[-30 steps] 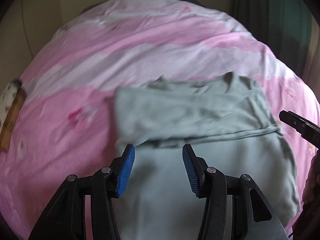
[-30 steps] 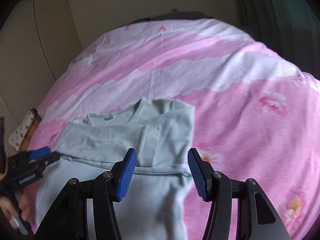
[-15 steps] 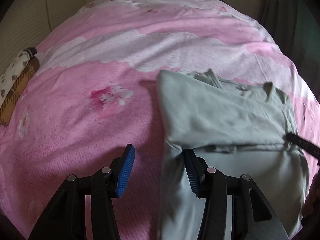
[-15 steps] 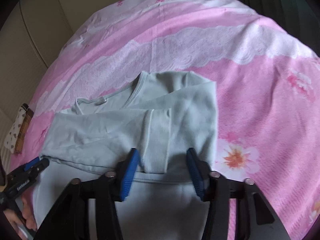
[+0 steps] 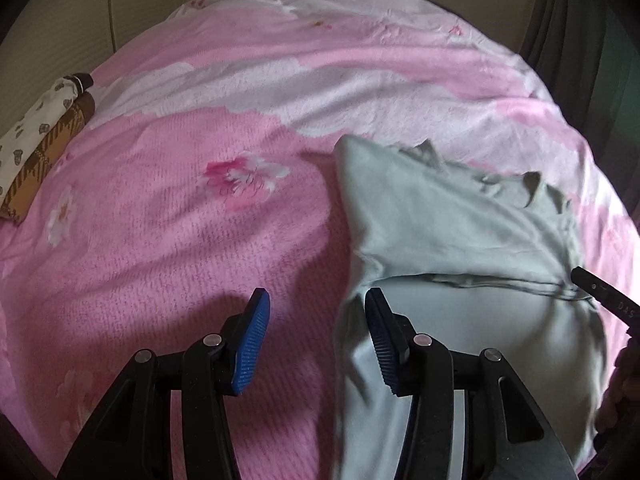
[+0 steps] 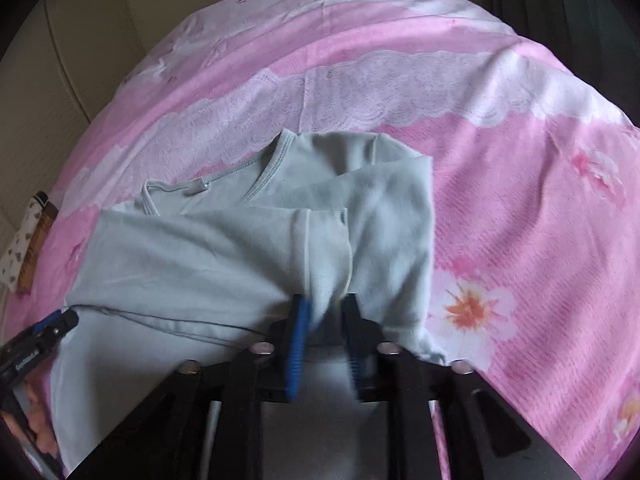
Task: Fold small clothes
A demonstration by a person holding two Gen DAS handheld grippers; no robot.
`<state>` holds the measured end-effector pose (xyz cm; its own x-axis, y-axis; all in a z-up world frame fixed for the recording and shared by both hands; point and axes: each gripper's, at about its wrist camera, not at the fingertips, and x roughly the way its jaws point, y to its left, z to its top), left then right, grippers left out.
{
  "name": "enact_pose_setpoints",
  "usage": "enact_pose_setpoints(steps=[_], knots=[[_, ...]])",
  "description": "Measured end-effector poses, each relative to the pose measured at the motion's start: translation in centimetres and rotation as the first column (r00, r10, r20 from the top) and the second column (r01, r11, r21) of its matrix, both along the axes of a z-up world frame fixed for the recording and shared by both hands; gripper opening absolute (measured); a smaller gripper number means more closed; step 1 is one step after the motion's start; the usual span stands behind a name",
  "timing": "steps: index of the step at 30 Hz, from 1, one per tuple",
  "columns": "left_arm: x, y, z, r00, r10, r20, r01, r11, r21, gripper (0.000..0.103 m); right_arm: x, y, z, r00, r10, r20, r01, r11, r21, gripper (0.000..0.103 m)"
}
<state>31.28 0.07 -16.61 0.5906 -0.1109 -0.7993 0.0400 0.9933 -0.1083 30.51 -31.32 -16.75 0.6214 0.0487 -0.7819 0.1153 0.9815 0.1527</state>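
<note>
A pale grey-green long-sleeved top (image 5: 452, 240) lies on the pink bed with its sleeves folded across the chest; it also shows in the right wrist view (image 6: 208, 256). My left gripper (image 5: 316, 344) is open at the top's left edge, its right finger (image 5: 380, 344) touching the fabric, the left one over bare blanket. My right gripper (image 6: 324, 336) is shut on a bunch of the top's fabric near the folded sleeve cuff. The right gripper's tip (image 5: 600, 292) shows at the far right of the left wrist view. The left gripper (image 6: 36, 340) shows at the lower left of the right wrist view.
A pink and white floral blanket (image 5: 200, 240) covers the bed (image 6: 520, 200). A patterned cloth roll (image 5: 36, 144) lies at the bed's left edge. A beige headboard or wall (image 6: 60, 60) stands behind, dark curtains (image 5: 580, 40) at the right.
My right gripper has moved forward and closed on the top's fabric by the cuff. My left gripper has shifted left to the top's left edge and stays open.
</note>
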Motion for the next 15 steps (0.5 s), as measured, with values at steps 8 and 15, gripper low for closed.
enact_pose_setpoints(steps=[8, 15], knots=[[2.4, -3.8, 2.8, 0.992, -0.095, 0.078, 0.098, 0.994, -0.04, 0.049, 0.3, 0.4, 2.9, 0.988, 0.04, 0.151, -0.036, 0.999, -0.028, 0.049], [4.4, -5.0, 0.0, 0.991, -0.136, 0.014, 0.136, 0.986, -0.095, 0.049, 3.8, 0.9, 0.6, 0.992, 0.097, 0.083, -0.102, 0.993, 0.056, 0.049]])
